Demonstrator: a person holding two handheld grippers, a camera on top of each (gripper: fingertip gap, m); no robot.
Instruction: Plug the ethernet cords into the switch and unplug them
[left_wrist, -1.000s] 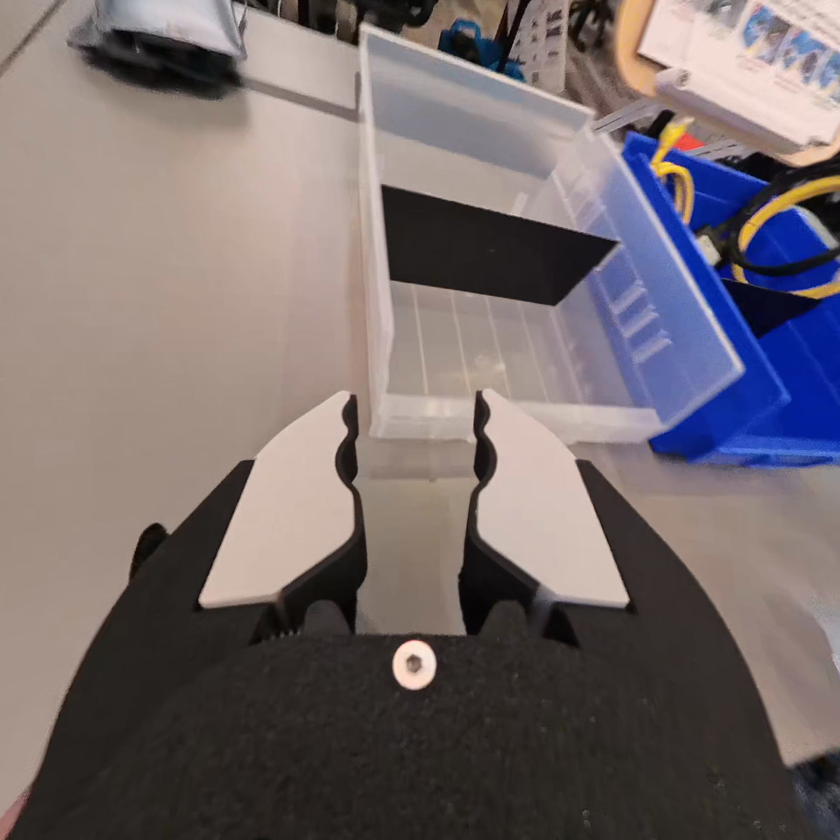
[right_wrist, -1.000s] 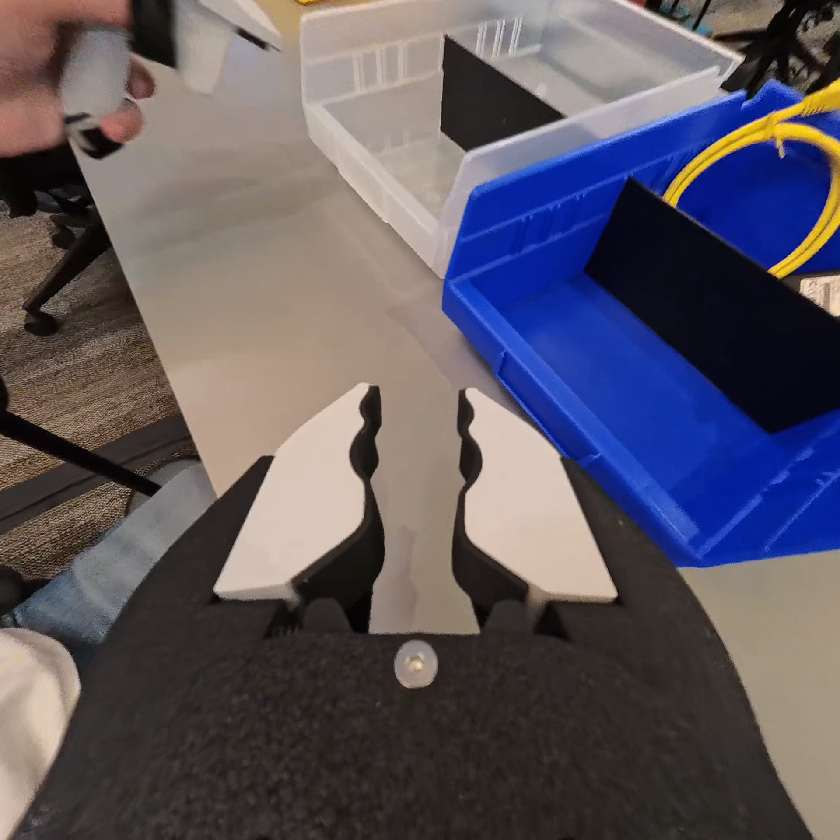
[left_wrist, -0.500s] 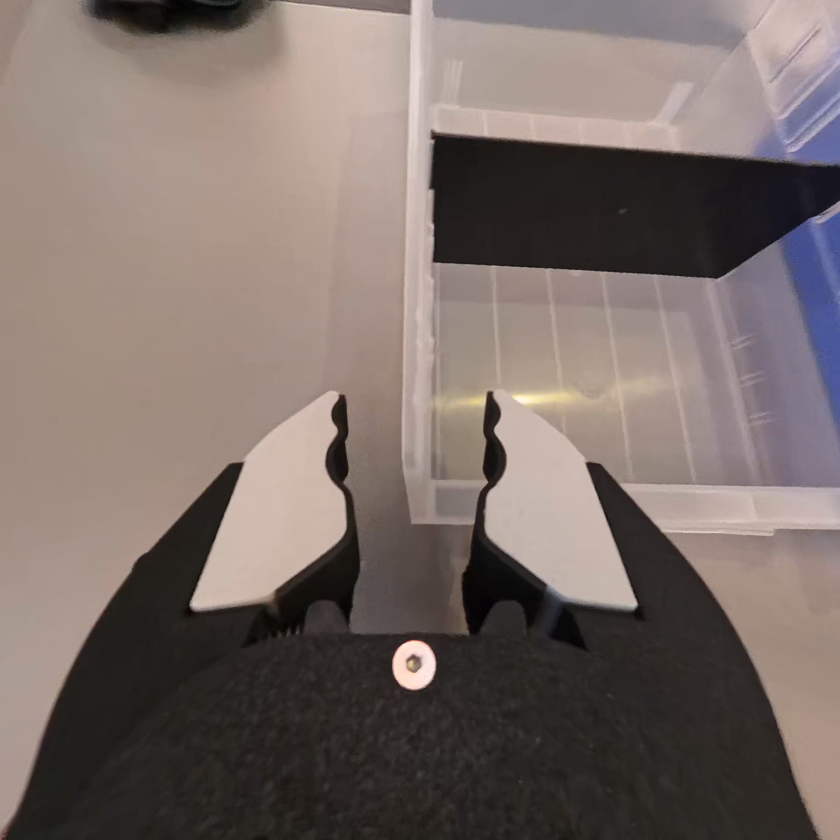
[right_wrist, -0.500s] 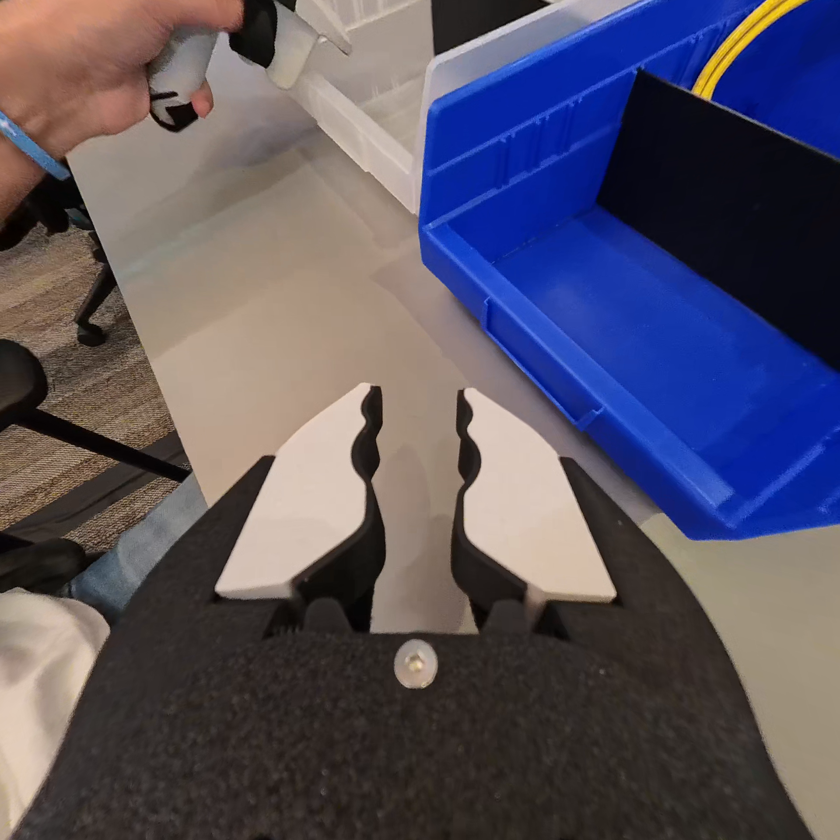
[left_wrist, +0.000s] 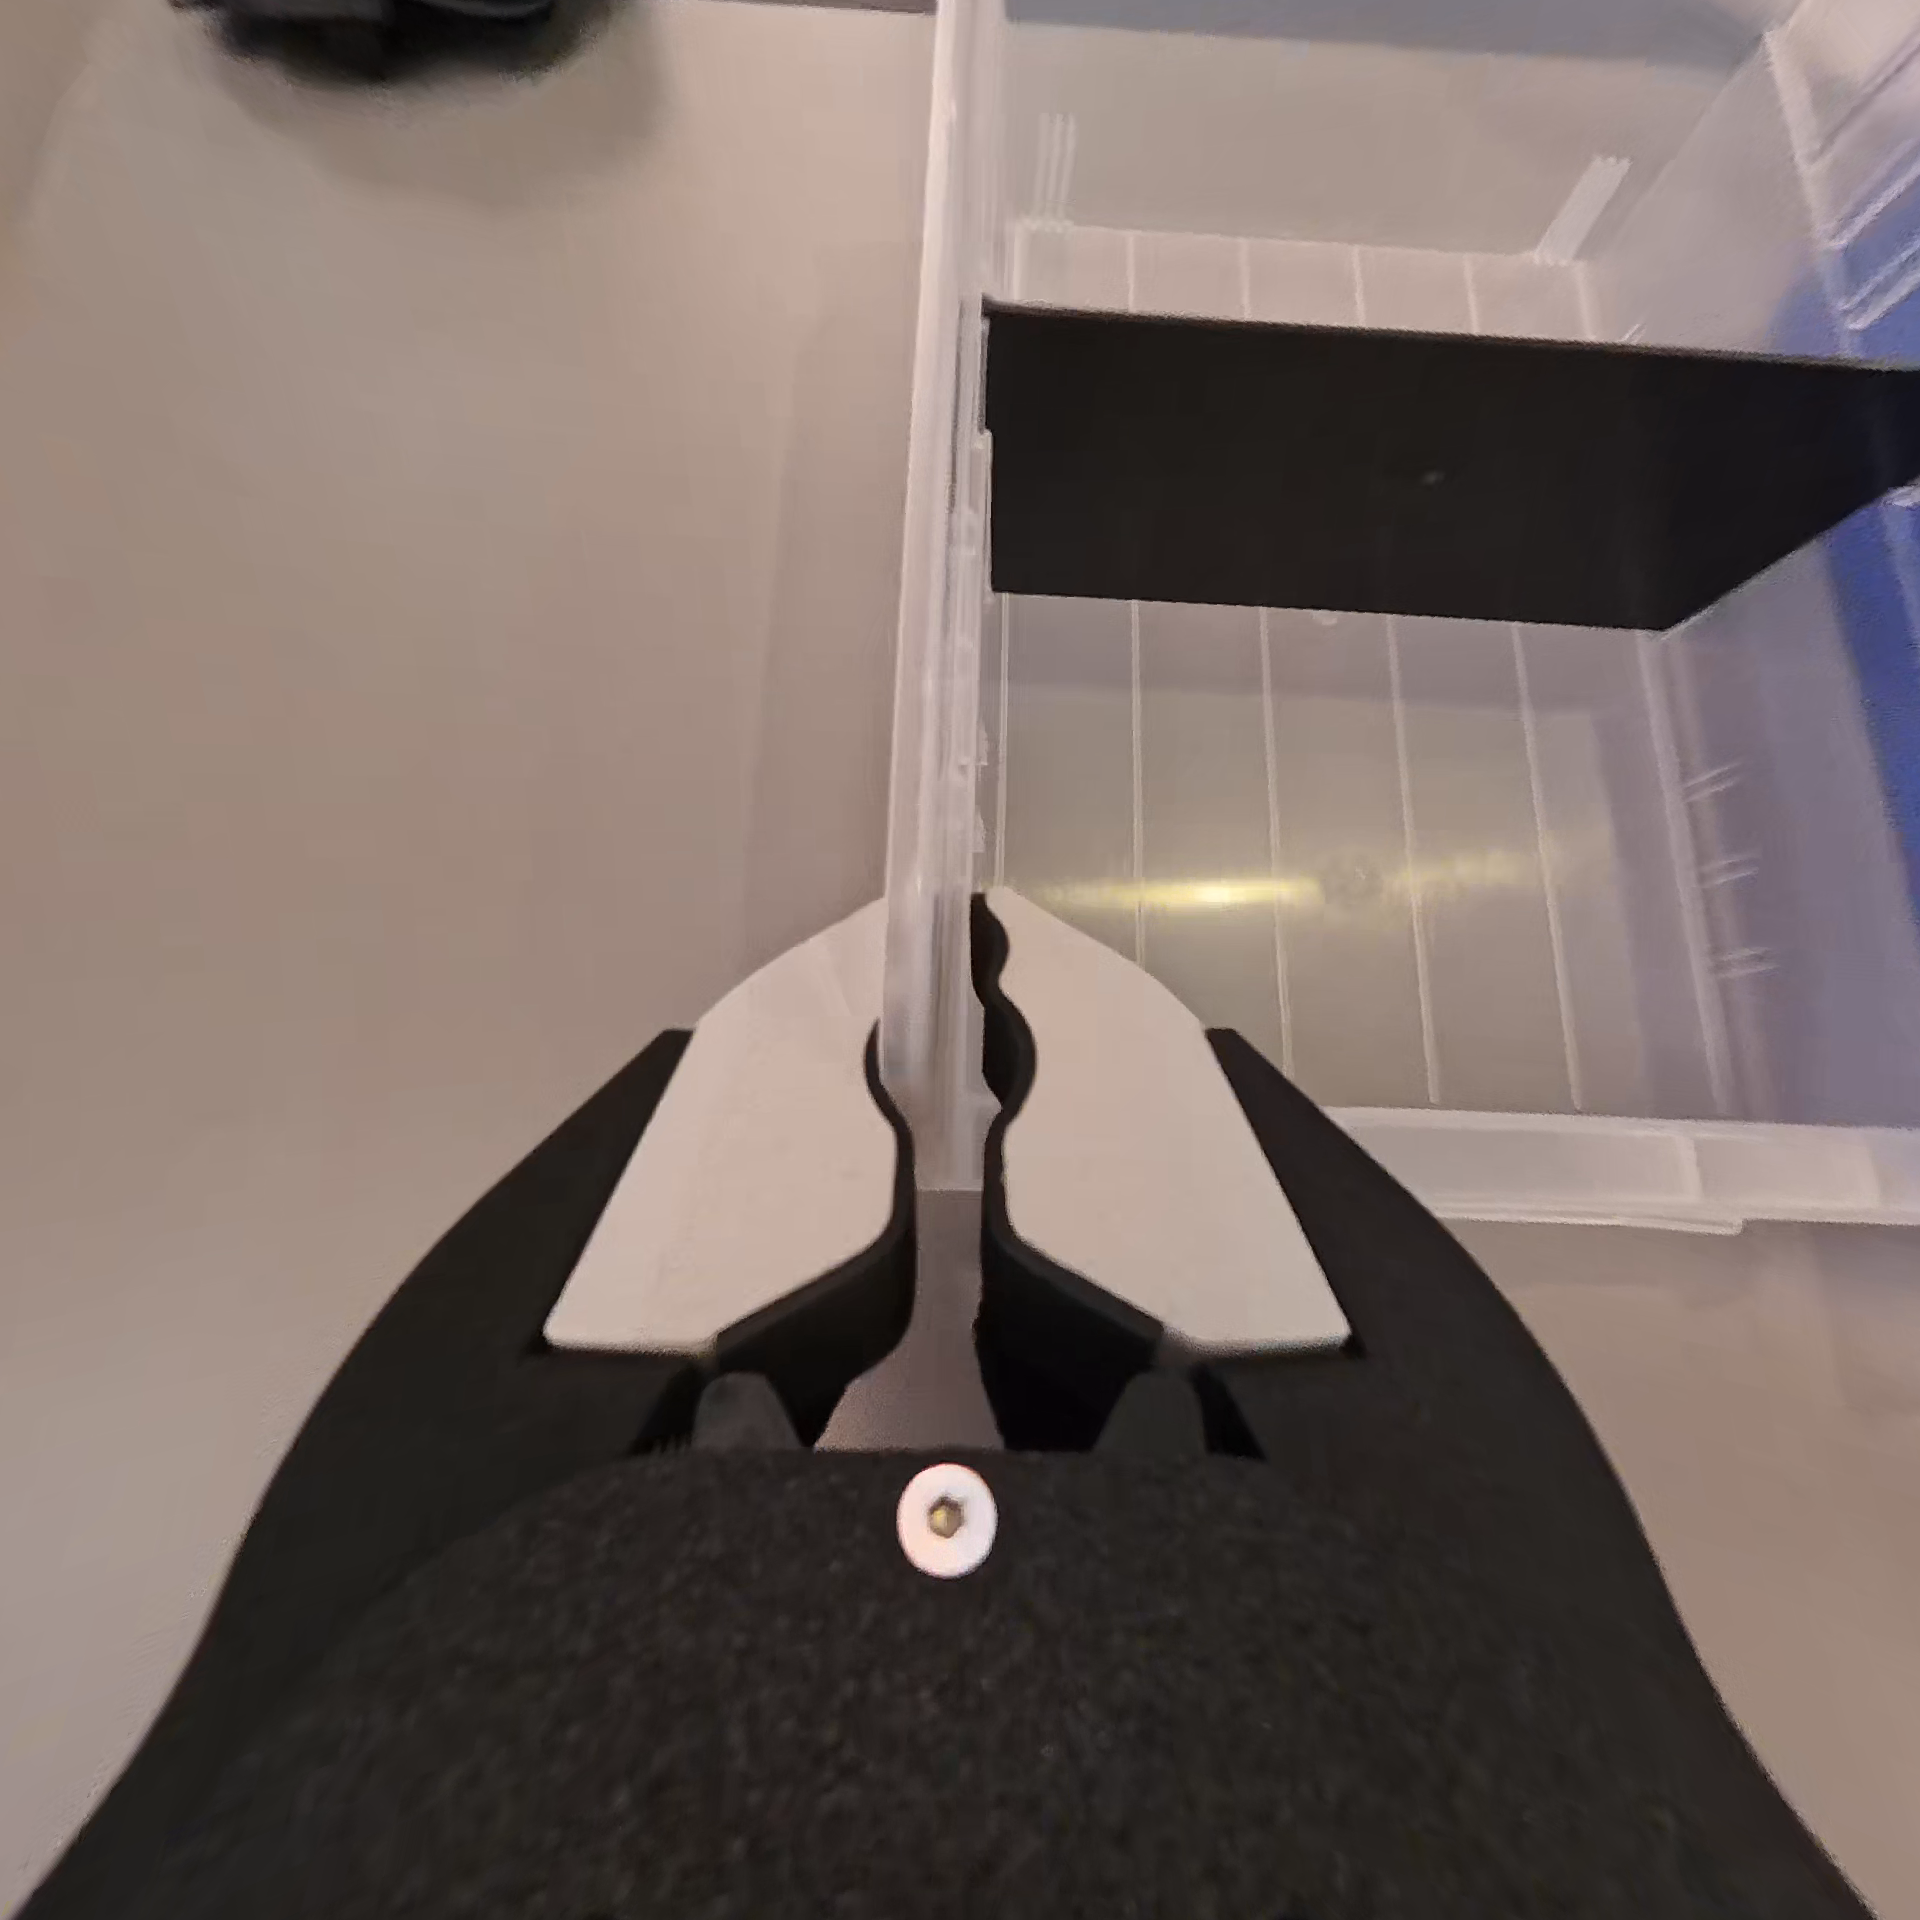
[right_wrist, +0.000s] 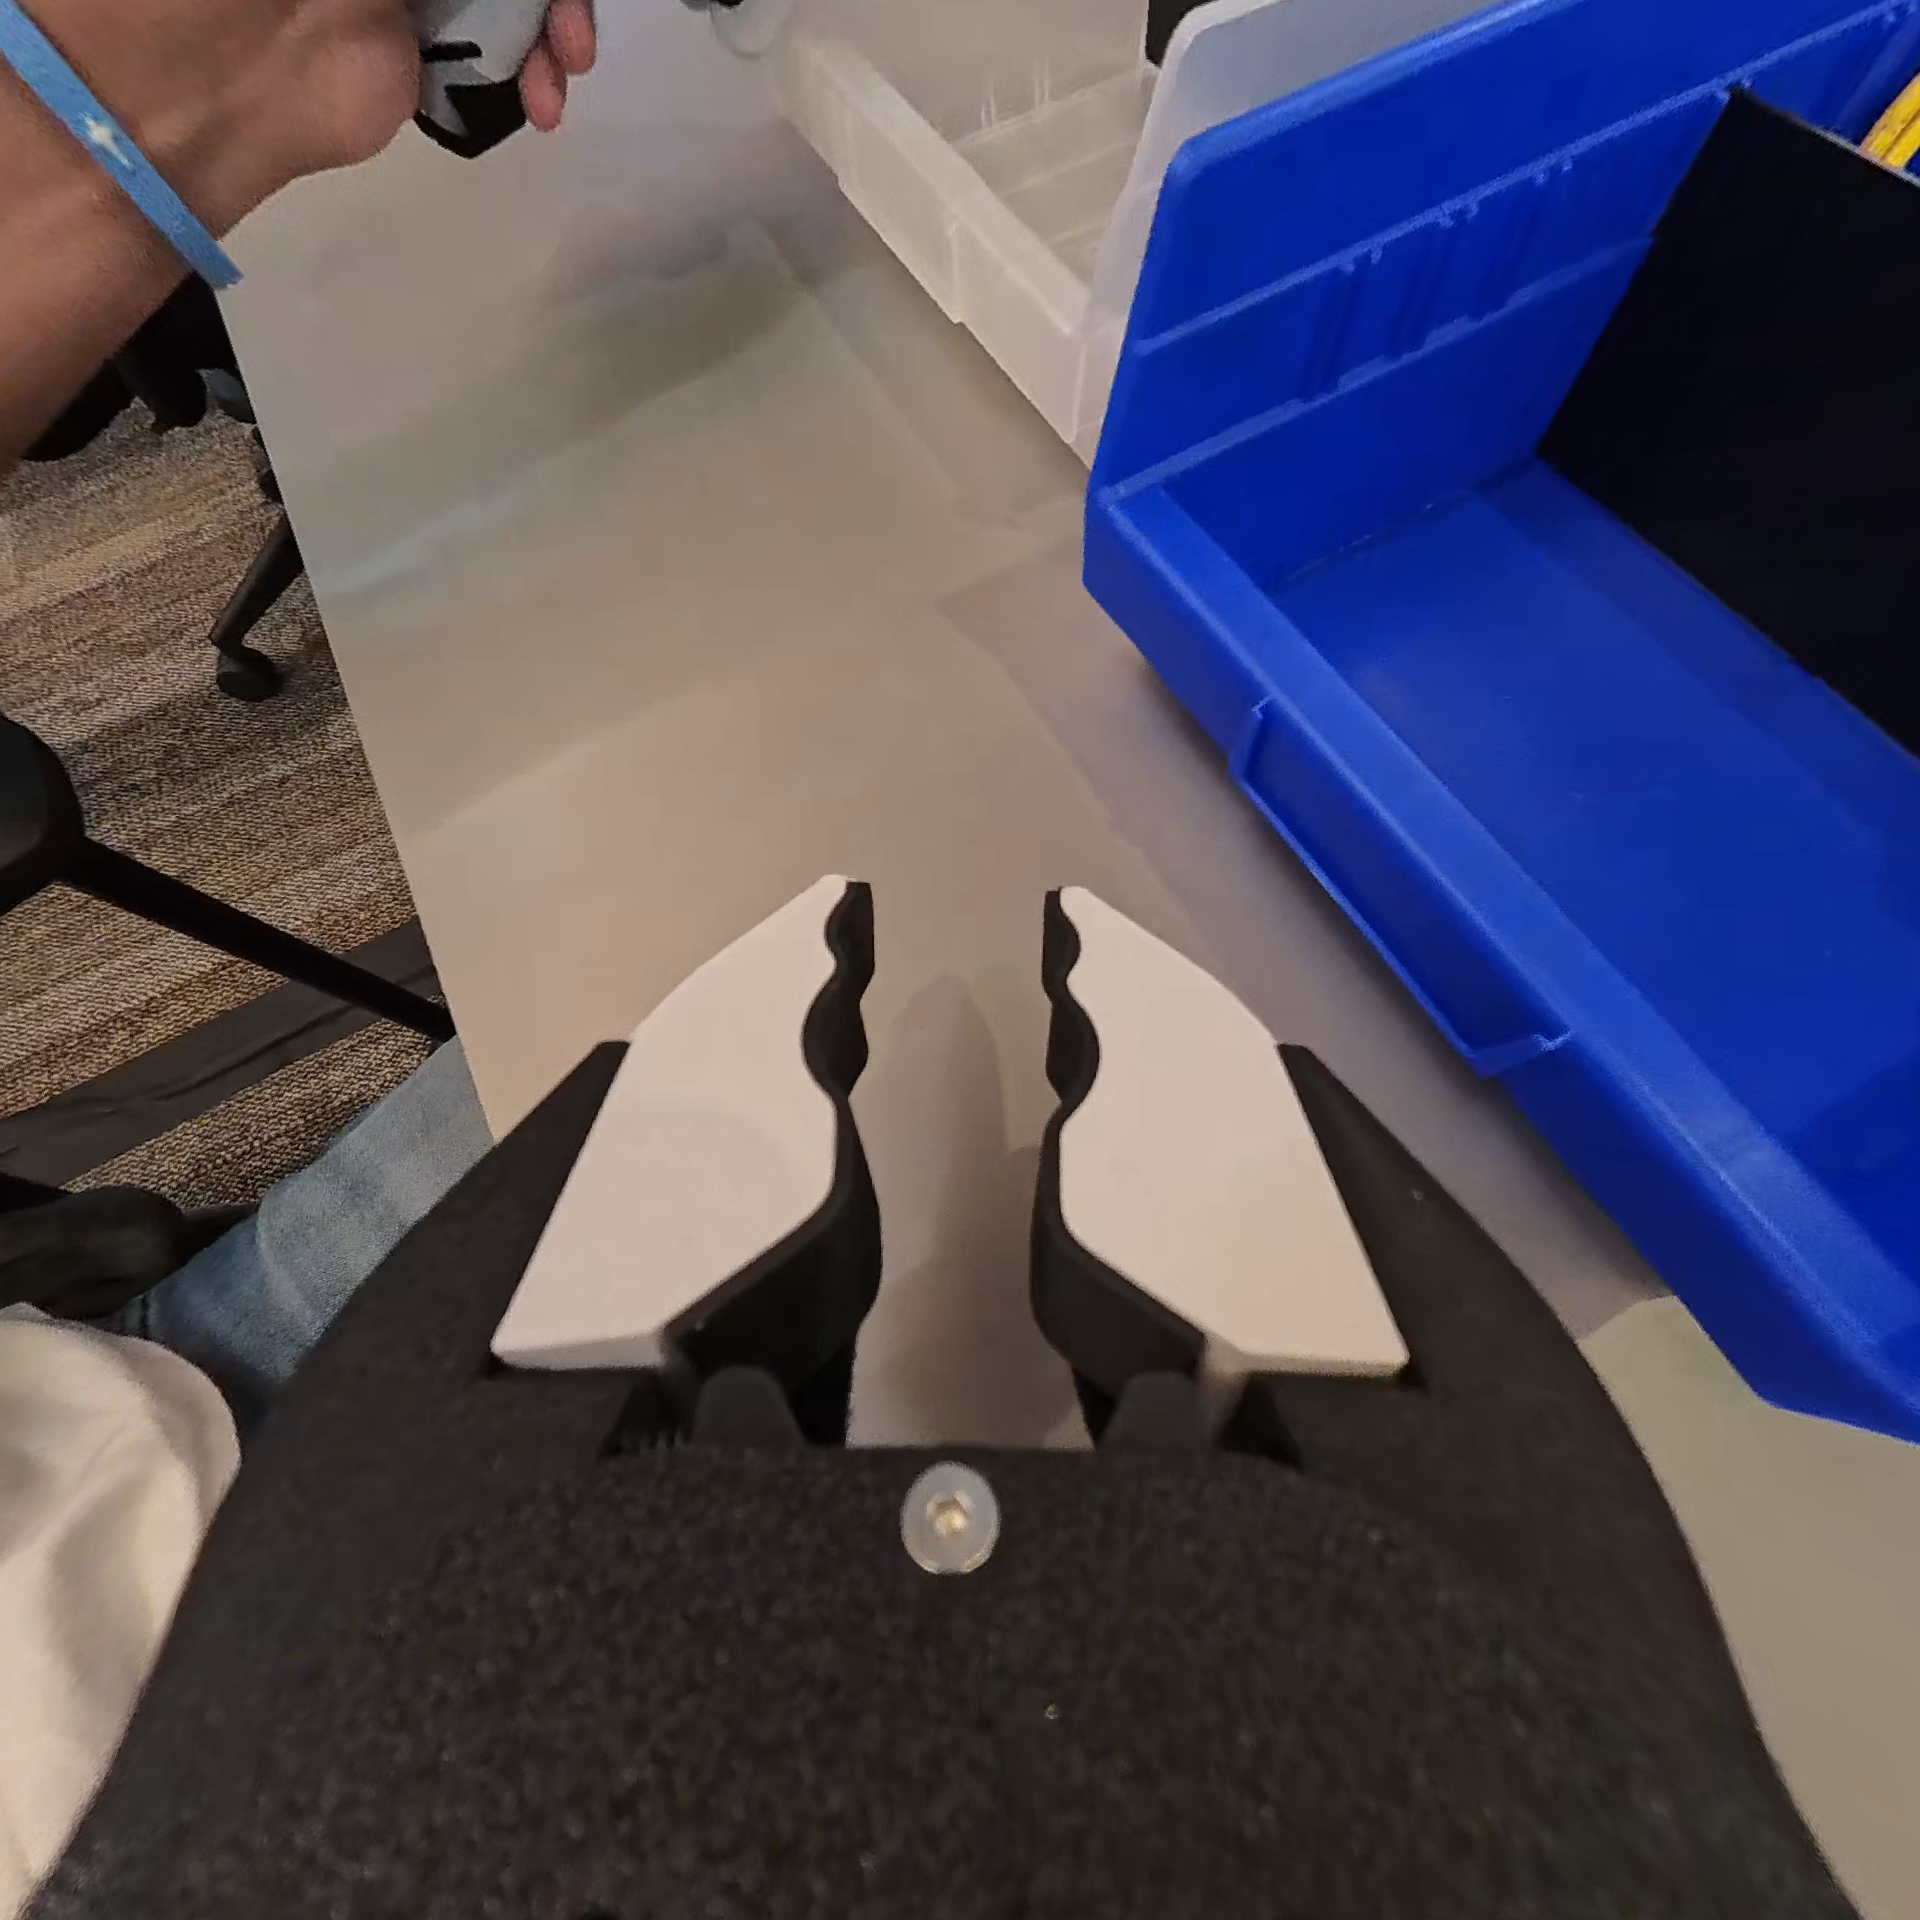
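Observation:
In the left wrist view my left gripper (left_wrist: 935, 920) is shut on the left side wall of the clear plastic bin (left_wrist: 940, 623), near its front corner, with one pad on each side of the wall. The bin has a black divider (left_wrist: 1403, 468) and its near compartment looks empty. In the right wrist view my right gripper (right_wrist: 956, 899) is open and empty above the grey table (right_wrist: 623, 623), left of the blue bin (right_wrist: 1455, 779). A bit of yellow cord (right_wrist: 1896, 145) shows at the blue bin's far end. No switch is in view.
The blue bin has a black divider (right_wrist: 1766, 416). A person's hand (right_wrist: 260, 114) holds the left gripper near the clear bin (right_wrist: 966, 208). The table's left edge borders carpet and chair legs (right_wrist: 249, 623). A dark object (left_wrist: 364, 21) lies at the table's far side. Left tips to right tips: about 35 centimeters.
My left gripper moved forward to the clear bin's front left corner and shut on its side wall. My right gripper stayed open and dipped closer to the table beside the blue bin.

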